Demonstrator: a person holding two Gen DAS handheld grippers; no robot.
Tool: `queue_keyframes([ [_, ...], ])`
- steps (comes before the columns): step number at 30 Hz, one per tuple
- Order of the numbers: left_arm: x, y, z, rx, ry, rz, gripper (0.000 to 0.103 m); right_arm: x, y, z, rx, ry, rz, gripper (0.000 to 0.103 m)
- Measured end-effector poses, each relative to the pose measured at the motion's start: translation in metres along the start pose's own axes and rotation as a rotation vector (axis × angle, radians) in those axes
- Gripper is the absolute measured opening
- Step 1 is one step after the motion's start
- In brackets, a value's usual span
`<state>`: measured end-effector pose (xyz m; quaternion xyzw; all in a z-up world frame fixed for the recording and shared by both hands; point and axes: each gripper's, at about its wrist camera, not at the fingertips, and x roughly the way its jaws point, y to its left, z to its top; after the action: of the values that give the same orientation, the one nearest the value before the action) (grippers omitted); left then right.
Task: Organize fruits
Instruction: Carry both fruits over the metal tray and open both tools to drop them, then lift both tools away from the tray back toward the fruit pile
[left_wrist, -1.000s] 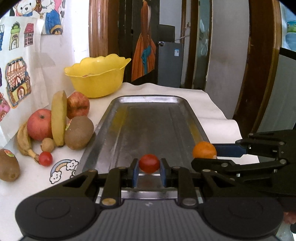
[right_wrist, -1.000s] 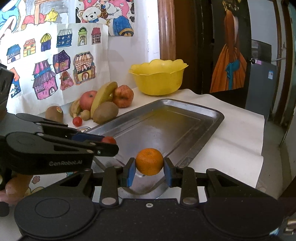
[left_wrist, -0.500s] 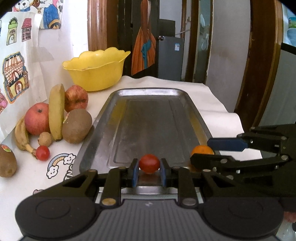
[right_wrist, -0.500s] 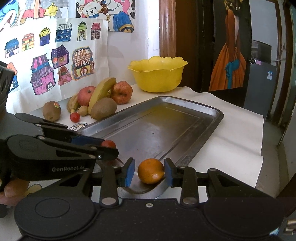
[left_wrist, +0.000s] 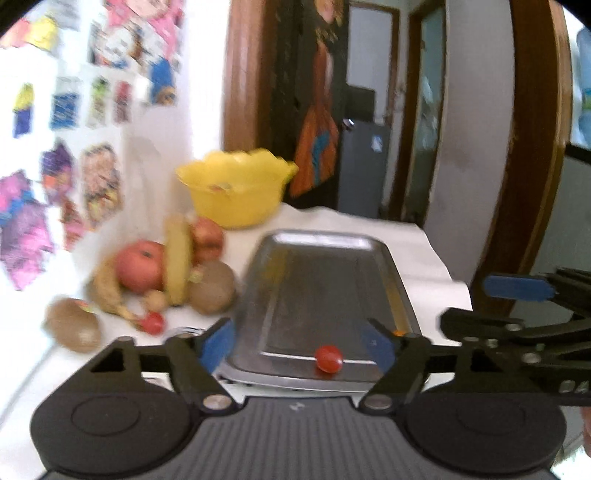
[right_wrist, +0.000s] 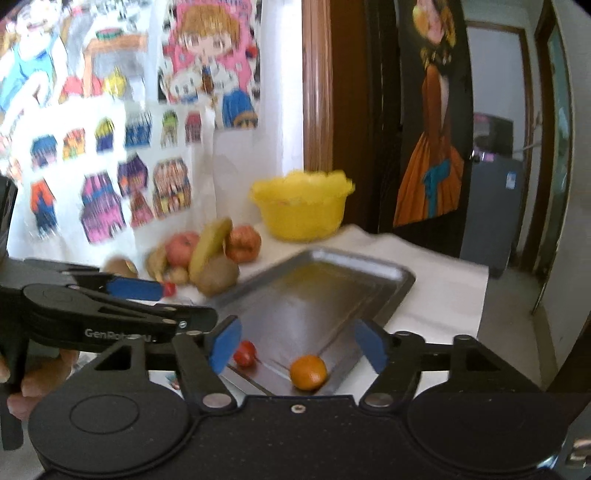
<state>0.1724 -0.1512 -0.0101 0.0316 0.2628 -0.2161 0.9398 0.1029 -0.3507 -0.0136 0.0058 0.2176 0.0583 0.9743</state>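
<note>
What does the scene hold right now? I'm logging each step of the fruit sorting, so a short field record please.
tray: metal tray on the white-covered table
on tray: cherry tomato and orange, both at the near end, apart
left gripper: jaws opening, touching nothing
right gripper: jaws opening, orange lies free below them
unsorted pile: apples, bananas, kiwis, a second tomato, left of the tray
bowl: yellow bowl beyond the tray

Bright daylight, motion blur, perhaps overexposed.
</note>
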Motion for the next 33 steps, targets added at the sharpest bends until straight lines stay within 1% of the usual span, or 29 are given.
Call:
queue_keyframes([
  [1, -0.012, 0.004, 0.002, -0.009, -0.02, 0.014, 0.088, -0.01, 0.005, 0.004, 0.001, -0.017, -0.002, 0.081],
  [3, -0.038, 0.013, 0.007, -0.029, -0.061, 0.039, 0.092, -0.028, 0.014, 0.013, 0.002, -0.046, -0.004, 0.083],
  [5, -0.065, 0.024, 0.013, -0.053, -0.111, 0.069, 0.099, -0.048, 0.026, 0.024, 0.0, -0.072, 0.003, 0.089],
  [6, -0.078, 0.029, 0.016, -0.062, -0.134, 0.085, 0.1, -0.068, 0.038, 0.036, 0.005, -0.099, 0.015, 0.094],
  [7, -0.094, 0.034, 0.02, -0.067, -0.159, 0.101, 0.101, -0.068, 0.038, 0.036, 0.005, -0.099, 0.015, 0.096],
  [8, -0.106, 0.039, 0.022, -0.066, -0.176, 0.114, 0.102, -0.09, 0.052, 0.049, 0.006, -0.13, 0.032, 0.097],
  [9, -0.119, 0.043, 0.026, -0.062, -0.192, 0.127, 0.102, -0.09, 0.052, 0.049, 0.006, -0.13, 0.032, 0.098],
  [10, -0.132, 0.046, 0.028, -0.057, -0.207, 0.139, 0.102, -0.112, 0.068, 0.062, 0.004, -0.162, 0.053, 0.1],
  [12, -0.159, 0.054, 0.033, -0.048, -0.234, 0.161, 0.102, -0.135, 0.087, 0.076, -0.003, -0.197, 0.084, 0.102],
  [14, -0.184, 0.062, 0.038, -0.046, -0.255, 0.183, 0.102, -0.156, 0.106, 0.089, -0.009, -0.218, 0.118, 0.102],
  [17, -0.217, 0.074, 0.05, -0.044, -0.274, 0.221, 0.102, -0.179, 0.133, 0.111, -0.032, -0.234, 0.158, 0.102],
  [20, -0.241, 0.083, 0.071, -0.07, -0.274, 0.247, 0.102, -0.195, 0.156, 0.141, -0.056, -0.252, 0.166, 0.102],
  [22, -0.254, 0.088, 0.087, -0.086, -0.287, 0.26, 0.102, -0.2, 0.165, 0.167, -0.057, -0.263, 0.19, 0.102],
  [24, -0.264, 0.093, 0.1, -0.102, -0.319, 0.265, 0.102, -0.202, 0.171, 0.193, -0.062, -0.271, 0.215, 0.102],
  [27, -0.267, 0.095, 0.114, -0.108, -0.356, 0.245, 0.102, -0.197, 0.172, 0.222, -0.061, -0.298, 0.232, 0.102],
  [30, -0.253, 0.095, 0.114, -0.105, -0.354, 0.228, 0.102, -0.181, 0.164, 0.232, -0.07, -0.319, 0.238, 0.102],
  [33, -0.221, 0.097, 0.104, -0.091, -0.322, 0.235, 0.102, -0.155, 0.146, 0.227, -0.059, -0.336, 0.243, 0.102],
])
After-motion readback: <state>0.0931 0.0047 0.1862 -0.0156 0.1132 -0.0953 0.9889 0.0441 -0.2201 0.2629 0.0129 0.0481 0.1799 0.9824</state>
